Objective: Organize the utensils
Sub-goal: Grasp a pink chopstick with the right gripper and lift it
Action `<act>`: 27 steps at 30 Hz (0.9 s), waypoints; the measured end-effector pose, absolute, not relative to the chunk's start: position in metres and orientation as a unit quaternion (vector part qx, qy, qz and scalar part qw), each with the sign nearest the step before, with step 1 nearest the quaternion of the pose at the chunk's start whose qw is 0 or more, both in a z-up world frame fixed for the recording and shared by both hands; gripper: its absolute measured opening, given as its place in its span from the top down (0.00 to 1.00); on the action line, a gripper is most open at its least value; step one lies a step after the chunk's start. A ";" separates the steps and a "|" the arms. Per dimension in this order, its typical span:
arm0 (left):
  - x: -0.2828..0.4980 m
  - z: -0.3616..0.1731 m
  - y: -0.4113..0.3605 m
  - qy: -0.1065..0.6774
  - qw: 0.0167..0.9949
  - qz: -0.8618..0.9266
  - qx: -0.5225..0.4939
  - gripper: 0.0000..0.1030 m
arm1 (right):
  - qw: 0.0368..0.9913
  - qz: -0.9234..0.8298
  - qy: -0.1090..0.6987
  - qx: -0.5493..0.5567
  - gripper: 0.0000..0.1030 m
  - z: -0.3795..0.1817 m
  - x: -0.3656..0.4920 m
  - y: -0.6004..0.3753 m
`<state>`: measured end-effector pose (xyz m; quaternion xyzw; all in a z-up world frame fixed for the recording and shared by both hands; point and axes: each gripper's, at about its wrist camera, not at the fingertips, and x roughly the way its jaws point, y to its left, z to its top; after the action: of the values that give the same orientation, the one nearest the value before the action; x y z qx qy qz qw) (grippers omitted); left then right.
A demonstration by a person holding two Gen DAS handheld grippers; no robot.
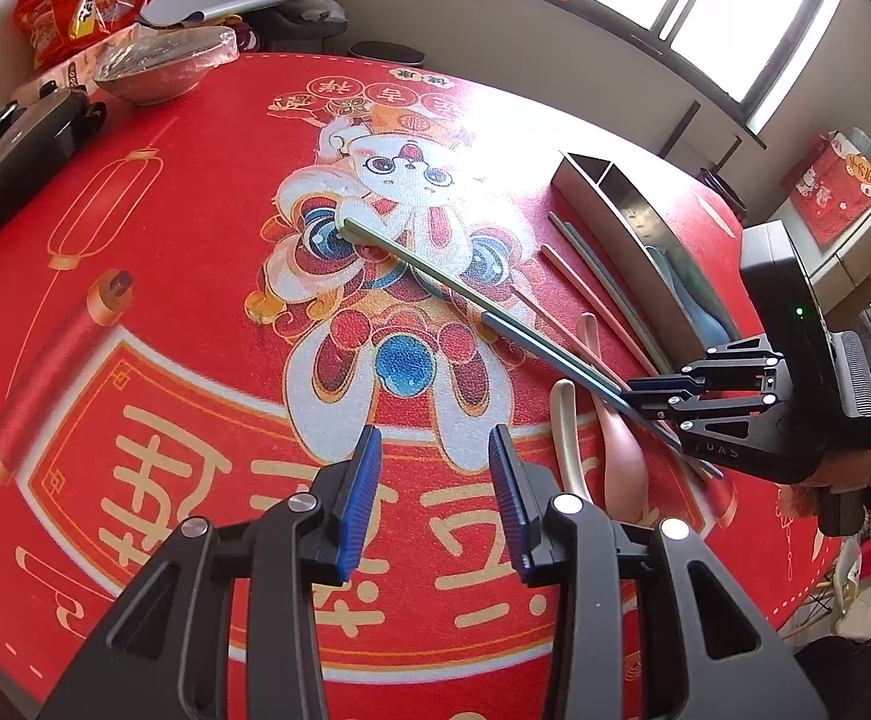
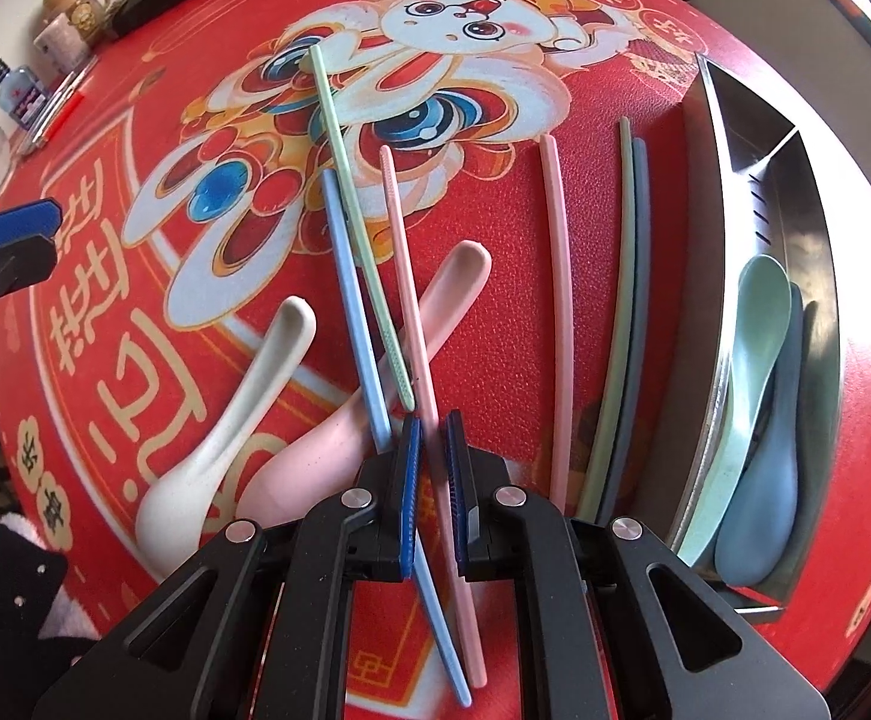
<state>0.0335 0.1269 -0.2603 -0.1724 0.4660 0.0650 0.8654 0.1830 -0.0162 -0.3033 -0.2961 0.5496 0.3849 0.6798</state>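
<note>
Loose chopsticks and spoons lie on the red printed tablecloth. My right gripper [image 2: 432, 420] has its jaws nearly closed around a blue chopstick [image 2: 354, 306] and a pink chopstick [image 2: 408, 276]; a green chopstick [image 2: 345, 192] lies across them. In the left wrist view the right gripper [image 1: 645, 393] holds sticks that stand out up and left above the cloth. A white spoon [image 2: 237, 402] and a pink spoon [image 2: 375, 384] lie just left. My left gripper [image 1: 435, 450] is open and empty above the cloth.
A steel divided utensil holder [image 2: 807, 216] stands at the right with green and blue spoons [image 2: 759, 372] inside. Another pink chopstick [image 2: 558, 312] and a green and dark pair [image 2: 624, 312] lie beside it. A covered bowl [image 1: 159, 63], black pan and snack bags sit far left.
</note>
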 end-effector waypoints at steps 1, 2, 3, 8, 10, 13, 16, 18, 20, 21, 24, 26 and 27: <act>0.034 -0.261 0.126 0.467 0.865 0.064 -0.172 0.65 | 0.682 0.383 0.547 -0.298 0.92 -0.303 0.182 -0.015; 0.034 -0.261 0.125 0.469 0.864 0.064 -0.171 0.65 | 0.684 0.382 0.545 -0.299 0.93 -0.302 0.179 -0.015; 0.034 -0.261 0.125 0.470 0.864 0.064 -0.171 0.65 | 0.685 0.381 0.545 -0.297 0.93 -0.303 0.179 -0.013; 0.035 -0.261 0.125 0.471 0.862 0.062 -0.174 0.65 | 0.692 0.384 0.556 -0.253 0.94 -0.300 0.178 -0.018; 0.036 -0.261 0.125 0.472 0.862 0.062 -0.175 0.65 | 0.702 0.386 0.556 -0.221 0.94 -0.294 0.178 -0.025; 0.039 -0.261 0.124 0.474 0.859 0.057 -0.183 0.65 | 0.716 0.390 0.553 -0.172 0.94 -0.283 0.177 -0.037; 0.046 -0.262 0.118 0.478 0.856 0.045 -0.191 0.65 | 0.727 0.391 0.548 -0.134 0.94 -0.274 0.174 -0.051; 0.052 -0.264 0.110 0.483 0.854 0.035 -0.190 0.65 | 0.735 0.390 0.542 -0.122 0.94 -0.270 0.174 -0.059; 0.058 -0.266 0.103 0.489 0.851 0.025 -0.189 0.65 | 0.742 0.390 0.532 -0.117 0.94 -0.265 0.171 -0.065; 0.062 -0.268 0.100 0.493 0.849 0.021 -0.190 0.65 | 0.743 0.391 0.531 -0.112 0.94 -0.264 0.171 -0.067; 0.075 -0.278 0.093 0.512 0.835 0.012 -0.203 0.65 | 0.748 0.388 0.530 -0.095 0.94 -0.263 0.174 -0.079; 0.085 -0.283 0.087 0.522 0.824 -0.002 -0.221 0.66 | 0.749 0.386 0.531 -0.086 0.94 -0.265 0.177 -0.085; 0.089 -0.285 0.083 0.525 0.819 -0.013 -0.230 0.66 | 0.750 0.385 0.532 -0.083 0.94 -0.266 0.177 -0.088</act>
<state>0.0890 0.0826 -0.2848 -0.2303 0.5252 -0.0125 0.8191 0.1767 -0.0877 -0.2664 -0.0831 0.5318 0.3851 0.7497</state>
